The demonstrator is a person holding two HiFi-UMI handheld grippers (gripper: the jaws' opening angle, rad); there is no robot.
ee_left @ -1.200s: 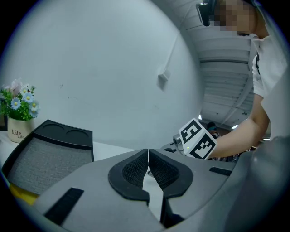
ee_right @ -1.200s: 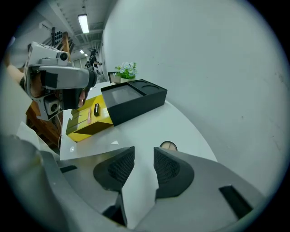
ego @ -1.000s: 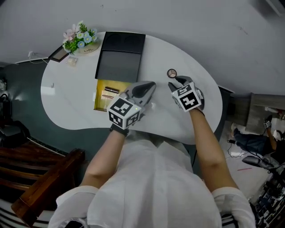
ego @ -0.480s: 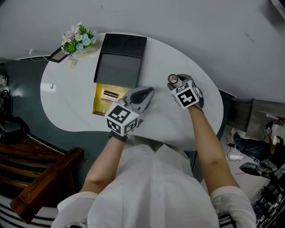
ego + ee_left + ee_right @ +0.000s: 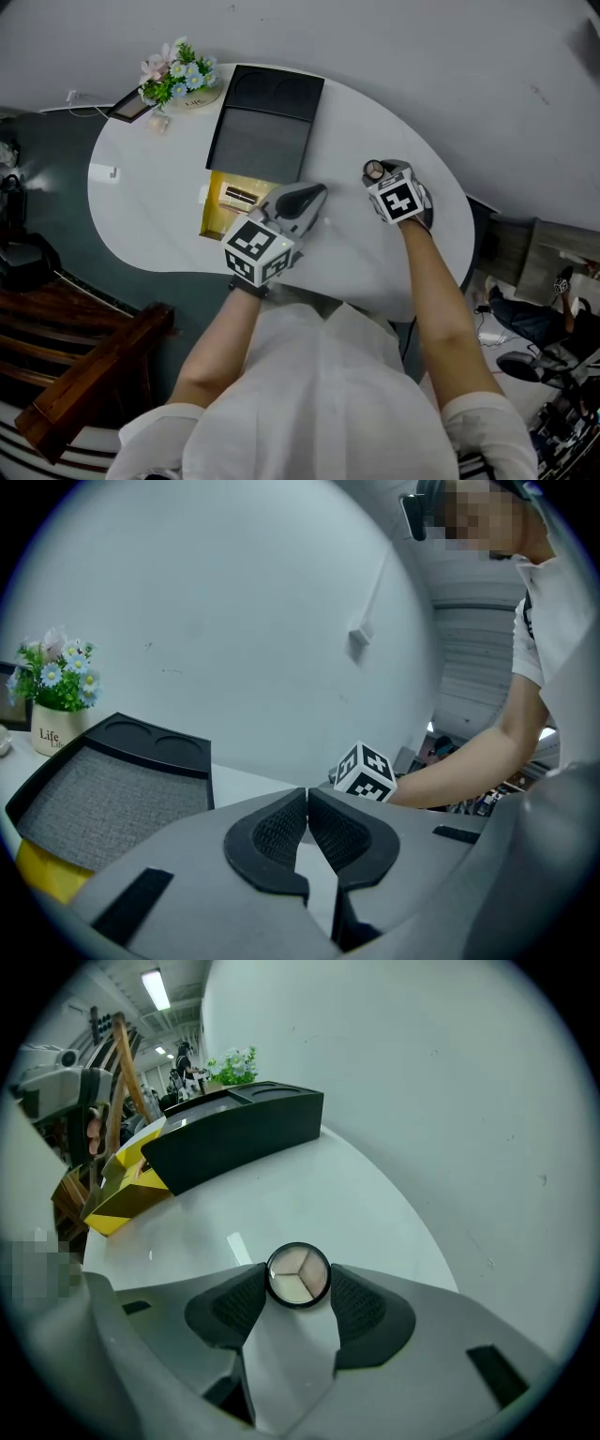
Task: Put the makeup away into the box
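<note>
Since a second ago the right tongs (image 5: pixel 298 1283) are sitting lower and further forward, now reaching around the compact (image 5: pixel 298 1274) that was lying just ahead of their tips, while the left tongs (image 5: pixel 307 799) are staying about where they were. The compact, a small round black-rimmed case showing three pale wedges of colour, is lying flat on the white tabletop (image 5: pixel 141 206) near its far right edge, well apart from the box (image 5: pixel 214 221). It is sitting right between the right tongs' ribbed pads (image 5: pixel 230 1305), which are meeting its rim on either side. These jaws have just been opening wide and then drawing in a little, and they are now holding the compact across its width while it is resting on the tabletop. The left tongs are hovering near the middle of the tabletop with their jaws pressed together and nothing between them, pointing toward the right hand. Just to their left the yellow box is standing open, with a few dark and pale items lying inside it. Its black lid (image 5: pixel 267 127) is lying back behind it toward the wall. Beyond the lid, at the far left end of the tabletop, a small pot of flowers (image 5: pixel 180 82) is standing beside a dark flat thing (image 5: pixel 129 106).
</note>
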